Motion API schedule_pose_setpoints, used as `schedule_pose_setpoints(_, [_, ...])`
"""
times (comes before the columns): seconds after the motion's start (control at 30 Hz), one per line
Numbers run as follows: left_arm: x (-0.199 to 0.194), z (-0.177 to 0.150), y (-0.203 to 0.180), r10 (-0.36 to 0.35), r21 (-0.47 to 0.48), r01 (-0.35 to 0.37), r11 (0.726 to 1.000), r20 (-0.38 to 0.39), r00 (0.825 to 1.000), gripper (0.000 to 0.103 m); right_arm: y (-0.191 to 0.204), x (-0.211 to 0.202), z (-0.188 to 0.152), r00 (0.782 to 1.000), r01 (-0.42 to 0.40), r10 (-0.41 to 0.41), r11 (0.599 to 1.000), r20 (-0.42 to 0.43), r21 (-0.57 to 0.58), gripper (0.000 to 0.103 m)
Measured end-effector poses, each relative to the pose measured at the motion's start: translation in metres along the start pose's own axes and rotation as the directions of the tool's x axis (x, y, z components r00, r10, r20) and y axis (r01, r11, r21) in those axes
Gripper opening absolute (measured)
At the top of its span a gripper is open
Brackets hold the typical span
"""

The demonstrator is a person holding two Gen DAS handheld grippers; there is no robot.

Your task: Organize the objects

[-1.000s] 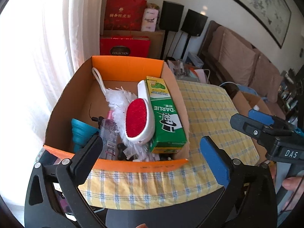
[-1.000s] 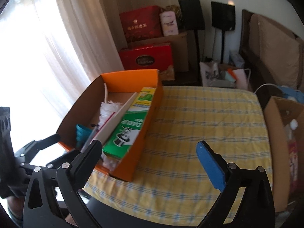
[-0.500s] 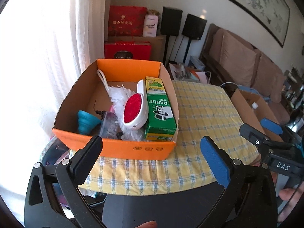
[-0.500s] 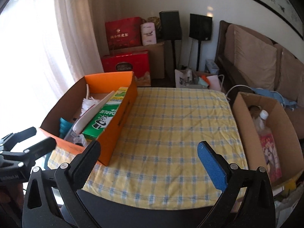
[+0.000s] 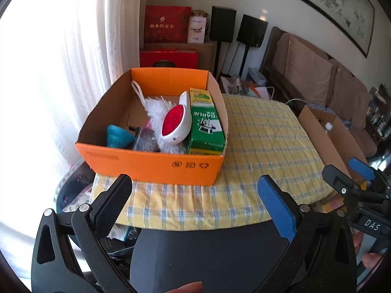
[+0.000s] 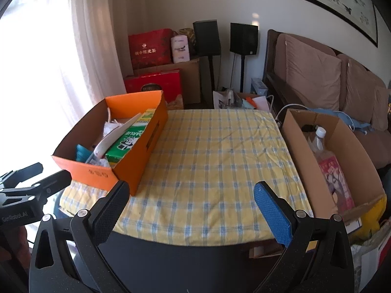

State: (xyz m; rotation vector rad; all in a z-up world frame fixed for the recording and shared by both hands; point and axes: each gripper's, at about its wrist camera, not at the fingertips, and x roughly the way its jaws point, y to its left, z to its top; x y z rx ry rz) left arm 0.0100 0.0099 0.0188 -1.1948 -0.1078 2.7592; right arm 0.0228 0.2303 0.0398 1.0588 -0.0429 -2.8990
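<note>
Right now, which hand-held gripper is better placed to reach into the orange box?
Left. The left hand-held gripper is open and faces the orange box directly; the right hand-held gripper faces bare tablecloth, box off to its left.

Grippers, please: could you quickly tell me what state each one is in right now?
Left gripper: open, holding nothing, short of the orange box.
Right gripper: open, holding nothing, over the checked tablecloth.

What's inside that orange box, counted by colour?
Green: 1, the toothpaste carton
Red and white: 1, the lint brush
White: 1, the fluffy duster
Teal: 1, the cup
Clear: 1, the small bottle
Total: 5 that show in the orange box; more may be hidden underneath.
</note>
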Motion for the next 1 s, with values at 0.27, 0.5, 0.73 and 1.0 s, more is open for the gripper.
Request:
schedule_pose_setpoints(0.27, [-0.011,-0.001,-0.001,0.025,-0.001,-0.025,1.000,0.025,0.999,0.103,-0.002,-0.010,-0.007,1.000,0.023,-0.023,1.000,0.015,-0.009,0.103])
schedule_pose_setpoints(0.5, [-0.012,0.000,0.000,0.039,-0.002,-0.039,0.999,0.025,0.999,0.103,-0.003,-0.011,-0.006,1.000,0.021,-0.021,1.000,0.015,-0.006,0.103])
schedule_pose_setpoints(0.73, [-0.014,0.002,0.006,0.049,-0.018,-0.048,0.999,0.035,0.998,0.103,-0.003,-0.008,-0.007,1.000,0.021,-0.021,1.000,0.007,-0.012,0.103])
schedule_pose_setpoints(1.0, [-0.015,0.002,0.008,0.062,-0.015,-0.062,0.998,0.043,0.997,0.103,-0.002,-0.008,-0.008,1.000,0.018,-0.018,1.000,0.004,-0.015,0.103])
